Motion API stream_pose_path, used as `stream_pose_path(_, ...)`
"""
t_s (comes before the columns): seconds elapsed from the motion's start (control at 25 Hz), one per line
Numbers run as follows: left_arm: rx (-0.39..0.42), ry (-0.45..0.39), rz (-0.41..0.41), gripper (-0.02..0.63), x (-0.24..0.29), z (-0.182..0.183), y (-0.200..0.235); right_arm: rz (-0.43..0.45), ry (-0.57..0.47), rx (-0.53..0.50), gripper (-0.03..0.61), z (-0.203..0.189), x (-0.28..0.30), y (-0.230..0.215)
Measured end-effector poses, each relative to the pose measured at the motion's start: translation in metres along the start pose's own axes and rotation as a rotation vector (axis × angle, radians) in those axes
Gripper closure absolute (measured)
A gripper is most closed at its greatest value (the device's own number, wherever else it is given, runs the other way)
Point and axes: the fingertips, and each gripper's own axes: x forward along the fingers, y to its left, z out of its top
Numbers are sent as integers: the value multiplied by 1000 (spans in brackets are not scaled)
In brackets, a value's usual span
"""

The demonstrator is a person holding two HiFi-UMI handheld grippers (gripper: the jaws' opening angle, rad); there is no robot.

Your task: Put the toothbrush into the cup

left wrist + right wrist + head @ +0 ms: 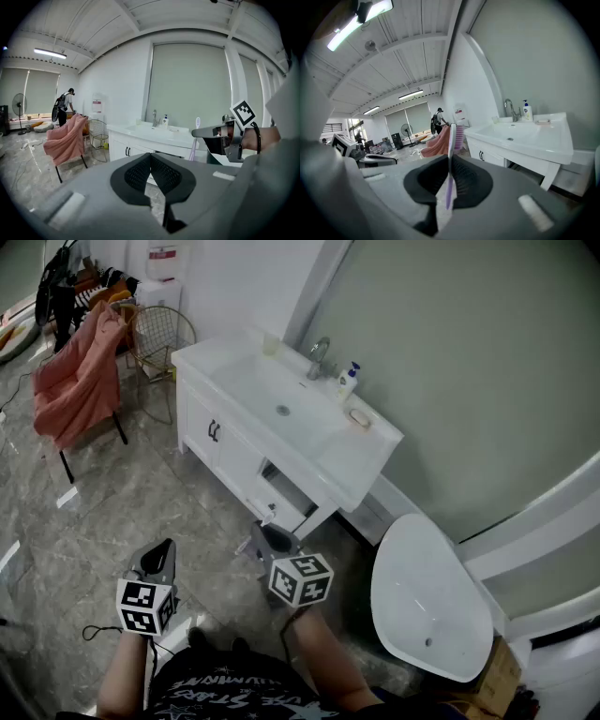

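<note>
My right gripper (263,532) (449,160) is shut on a purple-and-white toothbrush (451,154), which stands upright between the pads with its bristle head on top. The same toothbrush (194,140) shows in the left gripper view, to the right. My left gripper (167,546) (151,157) is shut with nothing in it, held left of the right one. Both hover over the floor in front of the white vanity (352,474). A small clear cup (271,345) (495,120) stands on the vanity's far corner, left of the faucet (319,356).
A soap bottle (349,381) and a soap dish (359,416) sit beside the basin. A drawer (281,495) under the vanity hangs open. A pink cloth drapes a chair (80,381) at the left, next to a wire chair (161,334). A white oval fixture (427,596) lies at the right.
</note>
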Motion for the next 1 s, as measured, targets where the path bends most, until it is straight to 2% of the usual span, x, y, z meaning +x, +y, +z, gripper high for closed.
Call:
stream_pose_path(0.44, -34, 6, -9, 606, -12, -10, 21, 6, 9, -1, 552, -3, 16, 21)
stream_pose_path(0.68, -20, -7, -32, 606, -10, -11, 55, -22, -18, -10, 552, -4, 36, 37)
stream_pose_path(1.0, -35, -15, -39, 606, 6, -3, 80, -45, -39, -16, 552, 6, 59, 31)
